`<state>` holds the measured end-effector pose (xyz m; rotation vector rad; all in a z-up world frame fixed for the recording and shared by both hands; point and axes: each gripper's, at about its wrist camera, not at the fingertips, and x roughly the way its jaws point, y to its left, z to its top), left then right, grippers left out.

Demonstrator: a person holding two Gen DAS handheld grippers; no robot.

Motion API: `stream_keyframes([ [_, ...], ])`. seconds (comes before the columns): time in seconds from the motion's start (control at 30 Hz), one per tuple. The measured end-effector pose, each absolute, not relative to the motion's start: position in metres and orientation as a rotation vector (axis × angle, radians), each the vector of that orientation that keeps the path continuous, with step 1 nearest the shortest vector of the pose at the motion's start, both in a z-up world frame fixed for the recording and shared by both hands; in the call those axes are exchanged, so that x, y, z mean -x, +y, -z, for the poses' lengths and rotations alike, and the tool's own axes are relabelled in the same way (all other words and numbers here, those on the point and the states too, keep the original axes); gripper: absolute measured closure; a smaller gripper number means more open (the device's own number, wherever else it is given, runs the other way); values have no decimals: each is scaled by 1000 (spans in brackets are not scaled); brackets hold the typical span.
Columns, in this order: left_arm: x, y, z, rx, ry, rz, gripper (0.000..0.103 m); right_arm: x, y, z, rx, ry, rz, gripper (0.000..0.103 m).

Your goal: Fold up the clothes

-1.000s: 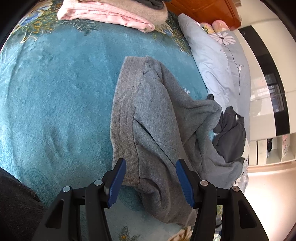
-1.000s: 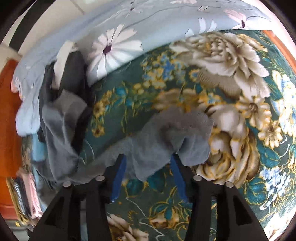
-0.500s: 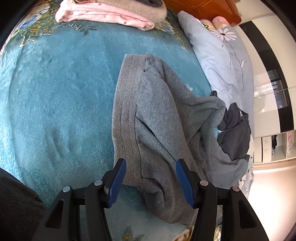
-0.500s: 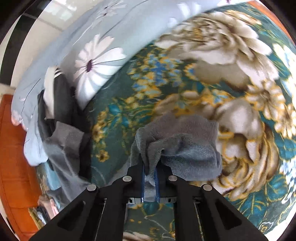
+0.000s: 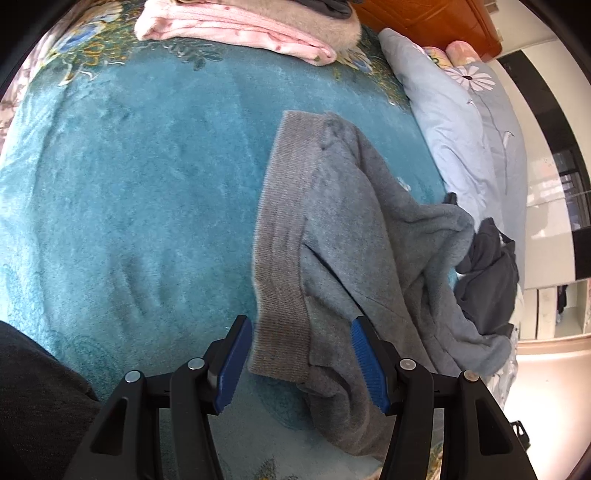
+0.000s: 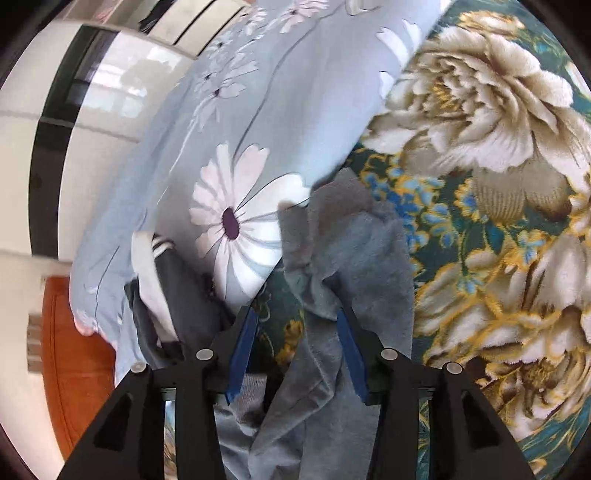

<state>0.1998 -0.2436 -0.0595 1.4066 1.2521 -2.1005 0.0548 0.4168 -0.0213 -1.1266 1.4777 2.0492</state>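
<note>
A grey sweater [image 5: 332, 236] lies crumpled on the teal blanket [image 5: 129, 192], its ribbed hem running up the left side. My left gripper [image 5: 301, 360] is open, its blue pads on either side of the hem's near corner, not gripping it. In the right wrist view a grey sleeve [image 6: 354, 254] of the sweater lies over the floral blanket [image 6: 498, 184]. My right gripper [image 6: 297, 352] is open, with the sleeve cloth between and under its fingers.
A stack of folded clothes with a pink one [image 5: 240, 29] at the bottom sits at the far edge. A light blue daisy-print quilt [image 5: 465, 122] [image 6: 229, 155] lies to the side, with a dark grey garment [image 5: 487, 280] [image 6: 184, 295] against it. An orange wooden headboard [image 5: 424, 22] stands behind.
My right gripper shut on the grey sleeve, carried it toward the daisy quilt, then opened and let it go. My left gripper stayed open at the hem, shifting slightly.
</note>
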Motion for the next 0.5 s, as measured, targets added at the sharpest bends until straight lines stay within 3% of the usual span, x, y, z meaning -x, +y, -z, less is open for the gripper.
stream_keyframes([
  [0.23,-191,-236,73,-1540,1169,2021,43,-81,400,10,1224,1380,-2166,55],
  [0.5,-197,-236,107,-1616,1504,1872,45,-120,405,24,1302,1323,-2136,55],
])
